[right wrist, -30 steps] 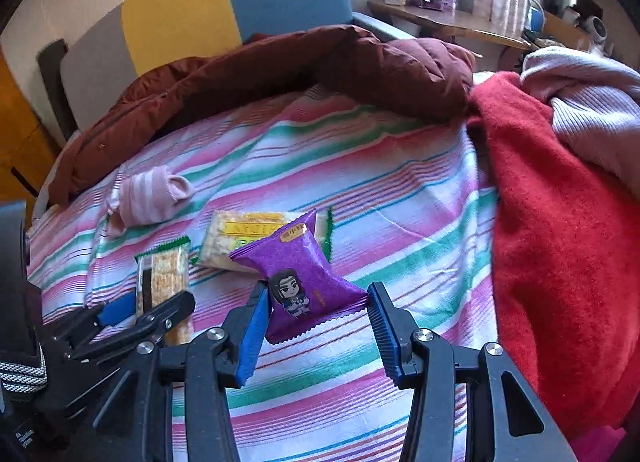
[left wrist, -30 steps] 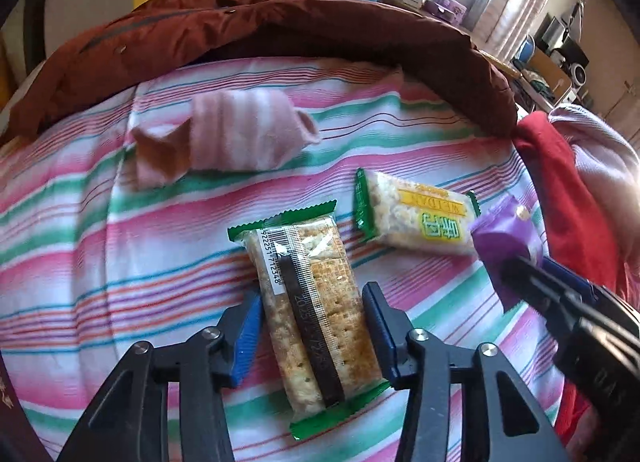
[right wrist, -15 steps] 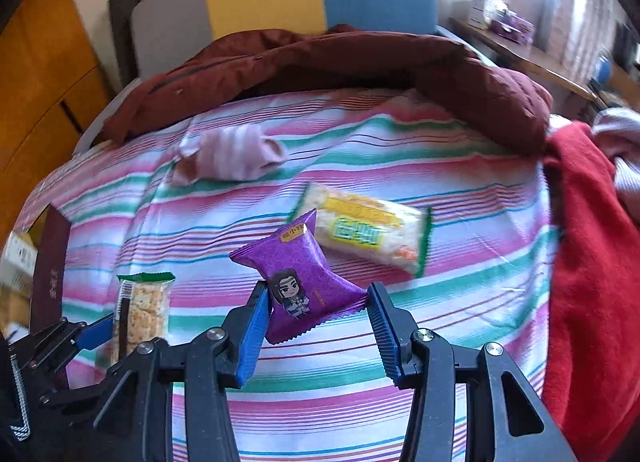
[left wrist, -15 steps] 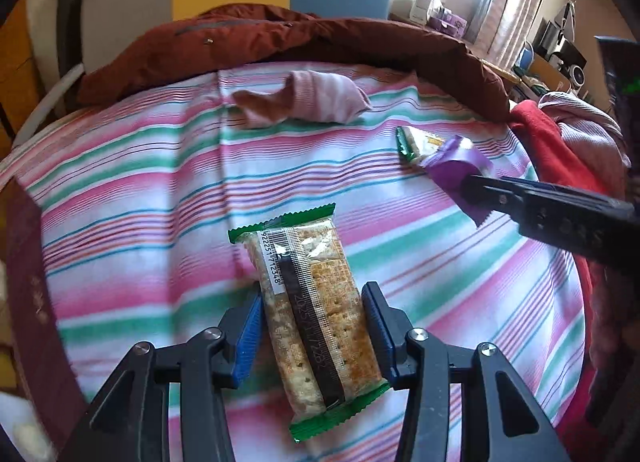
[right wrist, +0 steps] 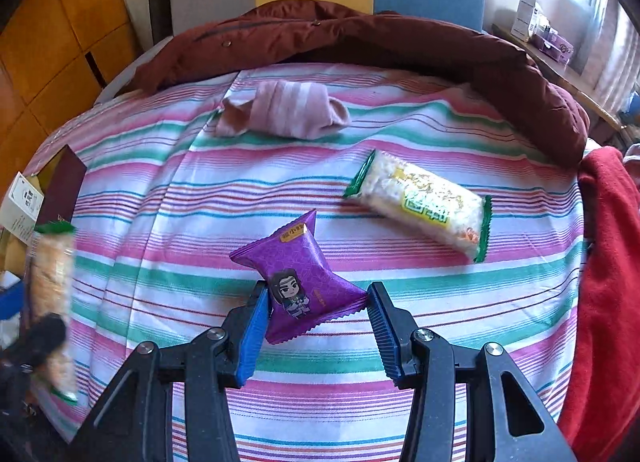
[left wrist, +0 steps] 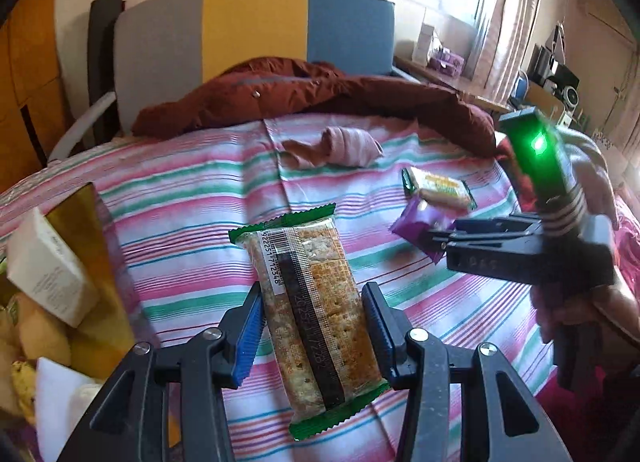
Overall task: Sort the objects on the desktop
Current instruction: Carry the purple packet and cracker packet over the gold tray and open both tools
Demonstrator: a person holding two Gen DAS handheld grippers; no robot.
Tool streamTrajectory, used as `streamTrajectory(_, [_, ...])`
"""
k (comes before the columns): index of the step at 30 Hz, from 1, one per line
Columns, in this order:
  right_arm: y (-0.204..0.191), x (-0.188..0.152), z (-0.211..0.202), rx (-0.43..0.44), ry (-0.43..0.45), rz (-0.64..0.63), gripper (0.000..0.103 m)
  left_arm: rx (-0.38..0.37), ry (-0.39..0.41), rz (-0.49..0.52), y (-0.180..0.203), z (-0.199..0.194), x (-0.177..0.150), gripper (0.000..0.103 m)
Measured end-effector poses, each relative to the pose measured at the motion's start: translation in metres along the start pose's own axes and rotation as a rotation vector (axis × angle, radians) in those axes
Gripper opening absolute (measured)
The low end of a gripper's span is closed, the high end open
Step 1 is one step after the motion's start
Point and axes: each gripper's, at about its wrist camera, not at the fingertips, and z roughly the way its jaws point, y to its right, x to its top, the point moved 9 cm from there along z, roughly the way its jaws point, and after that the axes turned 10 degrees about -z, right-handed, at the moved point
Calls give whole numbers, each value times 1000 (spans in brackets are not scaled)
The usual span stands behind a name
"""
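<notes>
The left gripper [left wrist: 312, 326] is clamping a long cracker packet [left wrist: 310, 314] with green ends between its blue pads, holding it lengthwise above the striped bedsheet [left wrist: 192, 222] and near the sheet's left edge. The right gripper [right wrist: 316, 326] is pinching a small purple snack pouch [right wrist: 298, 282] with a cartoon figure printed on it, the pouch tilting up off the middle of the sheet; in the left wrist view that same gripper is reaching in from the right with the purple pouch [left wrist: 416, 222] sticking out of its closed tips. A third packet, a pale rice bar [right wrist: 420, 202] in a wrapper with yellow and green print, is lying flat on the sheet toward the right edge, just beyond the purple pouch and apart from it. A rolled pink sock [right wrist: 284, 110] is sitting near the far edge of the sheet, just in front of a dark red jacket [right wrist: 360, 38] that is draping along that far edge. At the left edge a box [left wrist: 92, 230] with a gold lining is standing open, with a white carton [left wrist: 48, 266] and some yellowish things inside. A red blanket [right wrist: 608, 262] is bunching along the right edge.
</notes>
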Motion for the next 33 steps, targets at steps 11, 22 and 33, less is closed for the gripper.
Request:
streamTrajectory(11, [-36, -3, 1, 35, -11, -59, 49, 24, 53, -51, -39, -41, 0, 48])
streamTrajectory(22, [-63, -8, -6, 64, 1, -46, 49, 70, 112, -108, -90, -77, 0, 48])
streamTrajectory(33, [-112, -15, -19, 171, 54, 42, 49, 123, 124, -191, -143, -89, -10, 48])
